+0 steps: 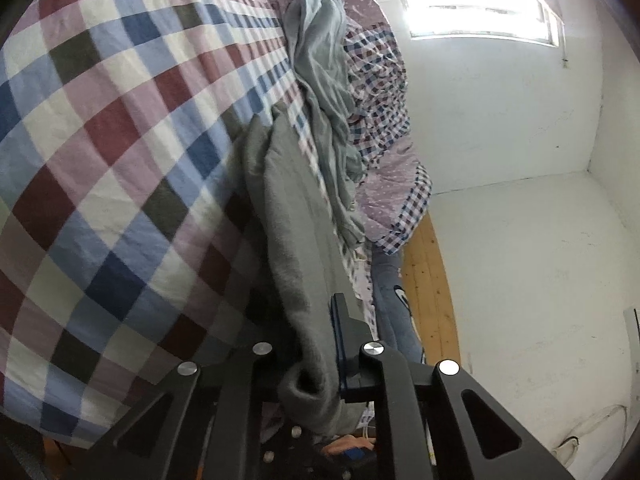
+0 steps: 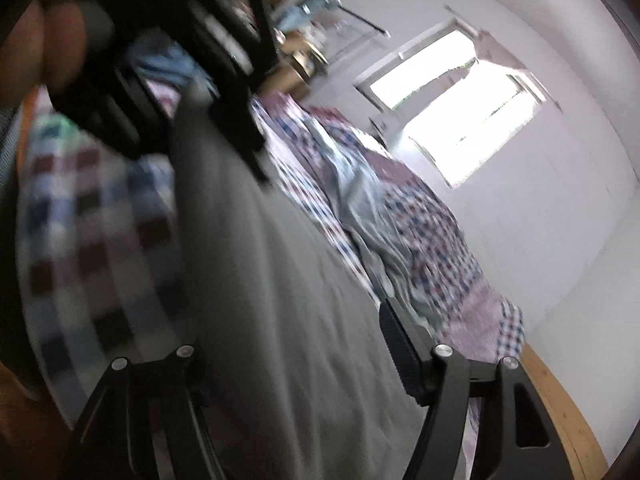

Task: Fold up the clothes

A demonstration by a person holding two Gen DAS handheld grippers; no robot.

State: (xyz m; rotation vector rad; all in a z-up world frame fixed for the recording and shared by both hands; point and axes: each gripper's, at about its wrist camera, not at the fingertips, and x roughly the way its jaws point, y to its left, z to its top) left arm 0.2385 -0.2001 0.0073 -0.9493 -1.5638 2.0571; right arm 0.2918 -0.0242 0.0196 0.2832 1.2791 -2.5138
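Note:
A grey fleece garment (image 1: 288, 216) hangs stretched above the checked bedsheet (image 1: 120, 128). My left gripper (image 1: 308, 320) is shut on one end of it; the blue-padded right finger (image 1: 340, 336) shows, while the left finger is hidden behind the cloth. In the right wrist view the same grey garment (image 2: 272, 280) runs between my right gripper's (image 2: 292, 320) wide-apart fingers. Its ribbed right pad (image 2: 396, 344) stands clear of the cloth's edge, and the left finger is covered. At the upper left a hand (image 2: 52, 40) holds the left gripper (image 2: 240, 128) on the garment's far end.
A crumpled pale blue-grey cloth (image 1: 324, 80) lies along the bed beside a checked and dotted purple quilt (image 1: 384, 92). The wooden bed frame (image 1: 428, 280) borders a white wall with a bright window (image 1: 480, 8). A blue item with a white logo (image 1: 396, 300) lies by the frame.

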